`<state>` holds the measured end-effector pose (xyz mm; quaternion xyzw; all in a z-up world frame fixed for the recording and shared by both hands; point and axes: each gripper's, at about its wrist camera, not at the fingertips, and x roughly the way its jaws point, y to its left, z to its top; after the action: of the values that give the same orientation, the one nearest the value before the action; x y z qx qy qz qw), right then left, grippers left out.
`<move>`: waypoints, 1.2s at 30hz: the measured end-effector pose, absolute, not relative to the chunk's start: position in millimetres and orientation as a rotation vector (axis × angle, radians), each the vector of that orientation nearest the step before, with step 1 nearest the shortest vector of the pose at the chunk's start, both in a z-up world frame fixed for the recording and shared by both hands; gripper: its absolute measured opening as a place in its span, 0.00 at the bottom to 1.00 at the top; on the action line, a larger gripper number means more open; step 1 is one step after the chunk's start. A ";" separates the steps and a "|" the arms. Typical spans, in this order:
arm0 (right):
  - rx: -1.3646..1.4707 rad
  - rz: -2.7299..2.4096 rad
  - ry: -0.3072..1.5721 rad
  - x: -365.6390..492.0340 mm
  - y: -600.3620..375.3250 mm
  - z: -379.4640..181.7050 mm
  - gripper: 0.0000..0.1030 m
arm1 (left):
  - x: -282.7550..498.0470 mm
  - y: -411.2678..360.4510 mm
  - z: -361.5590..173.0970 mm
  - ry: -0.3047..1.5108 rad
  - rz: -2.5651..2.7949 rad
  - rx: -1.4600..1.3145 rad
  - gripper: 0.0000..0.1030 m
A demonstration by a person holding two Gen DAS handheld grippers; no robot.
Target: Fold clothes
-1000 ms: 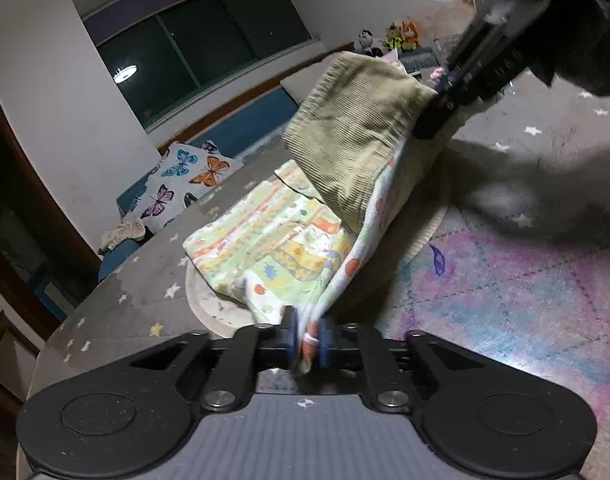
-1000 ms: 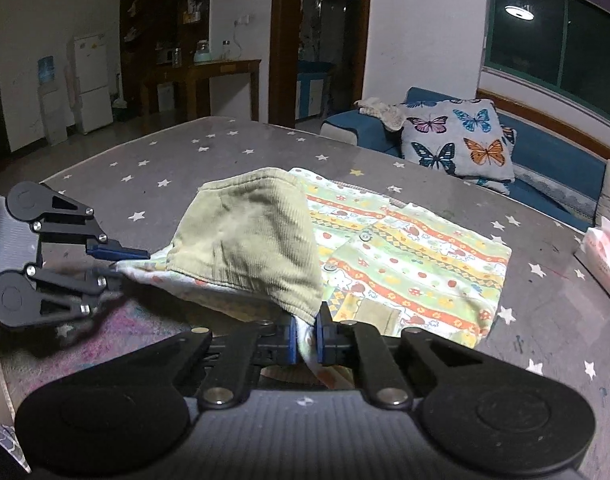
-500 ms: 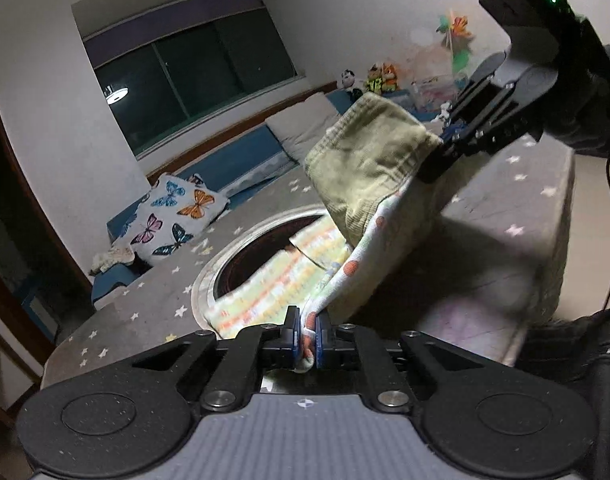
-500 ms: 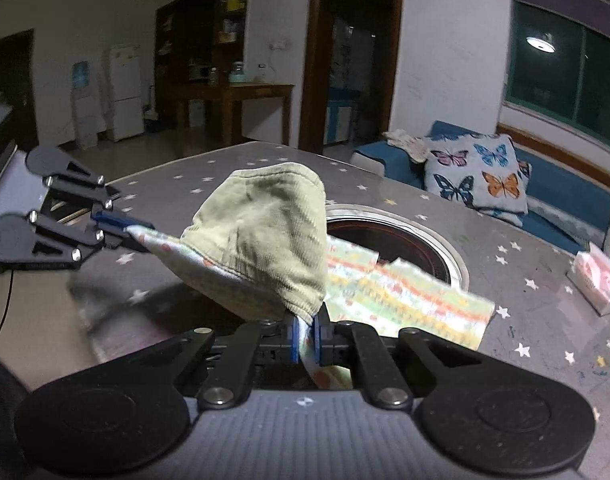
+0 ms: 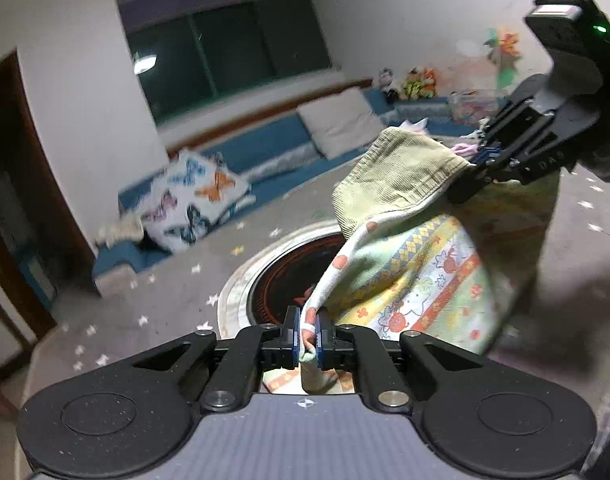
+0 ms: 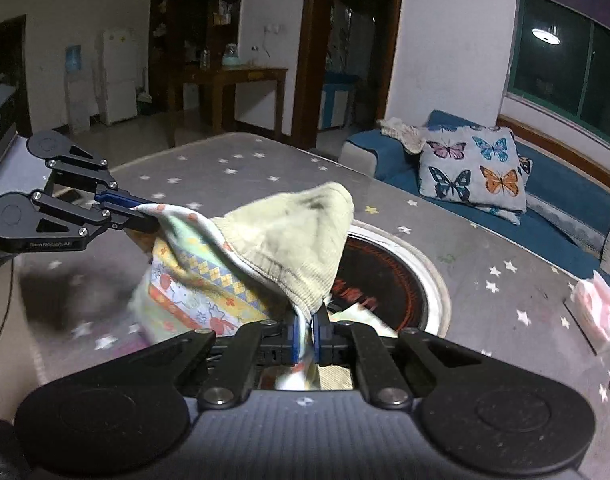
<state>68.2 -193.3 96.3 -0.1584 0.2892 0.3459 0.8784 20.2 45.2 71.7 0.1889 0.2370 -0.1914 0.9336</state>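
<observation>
A child's patterned garment (image 5: 425, 276) with an olive corduroy collar (image 5: 397, 172) hangs in the air between my two grippers, lifted off the table. My left gripper (image 5: 309, 330) is shut on one edge of it. My right gripper (image 6: 303, 334) is shut on the other edge. The right gripper also shows in the left wrist view (image 5: 485, 160), and the left gripper shows in the right wrist view (image 6: 145, 216). The garment (image 6: 209, 280) sags down between them, and its lower part is hidden behind the gripper bodies.
Below lies a grey star-print table cover (image 6: 233, 168) with a round dark inset ringed in white (image 6: 389, 276). A blue sofa with a butterfly cushion (image 6: 473, 168) stands beyond. A pink tissue pack (image 6: 597, 312) lies at the table's right.
Both grippers have lifted the garment fully off the table. It lay partly spread over the round inset before and now hangs free, with the inset uncovered.
</observation>
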 end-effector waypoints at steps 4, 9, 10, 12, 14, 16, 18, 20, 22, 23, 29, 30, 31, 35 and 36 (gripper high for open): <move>-0.319 0.682 0.663 118.9 -179.6 76.3 0.07 | 84.0 50.5 49.3 0.604 -0.366 0.322 0.08; -0.286 0.566 0.695 157.3 -180.1 45.1 0.18 | 129.8 54.3 16.2 0.719 -0.311 0.259 0.12; -0.279 0.547 0.697 159.5 -183.6 41.8 0.18 | 132.4 55.3 12.9 0.727 -0.300 0.253 0.15; -0.267 0.520 0.715 160.6 -195.2 36.6 0.22 | 134.5 57.8 8.1 0.733 -0.282 0.252 0.19; -0.260 0.493 0.733 153.1 -211.3 33.6 0.28 | 133.3 60.6 6.4 0.728 -0.265 0.261 0.25; -0.258 0.472 0.749 145.6 -221.3 31.6 0.28 | 134.9 63.6 6.2 0.725 -0.249 0.257 0.29; -0.232 0.454 0.776 140.7 -232.5 26.4 0.28 | 136.5 65.1 6.9 0.722 -0.234 0.248 0.29; -0.187 0.430 0.805 139.5 -245.0 17.2 0.29 | 138.4 65.3 7.6 0.713 -0.210 0.249 0.30; -0.136 0.411 0.826 139.4 -253.1 7.1 0.29 | 140.0 66.1 8.9 0.709 -0.172 0.249 0.30; -0.114 0.406 0.827 140.1 -255.3 3.4 0.28 | 140.7 67.5 10.2 0.709 -0.158 0.245 0.30; -0.056 0.379 0.804 145.1 -258.1 -7.5 0.21 | 133.6 69.0 27.8 0.685 -0.157 0.187 0.29; -0.053 0.378 0.801 146.4 -256.8 -7.9 0.07 | 131.5 65.8 31.5 0.679 -0.177 0.175 0.28; -0.054 0.373 0.793 146.6 -255.0 -6.8 0.05 | 129.4 62.3 35.2 0.674 -0.198 0.164 0.27; -0.097 0.338 0.723 144.2 -245.2 2.9 0.04 | 127.2 40.7 42.1 0.674 -0.307 0.133 0.27; -0.096 0.329 0.727 146.4 -244.5 0.6 0.04 | 128.7 35.3 41.3 0.683 -0.331 0.121 0.26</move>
<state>146.4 -244.5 0.6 -0.0469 0.3539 0.1600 0.9203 128.7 35.3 41.3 0.0590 0.3332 -0.1614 0.9271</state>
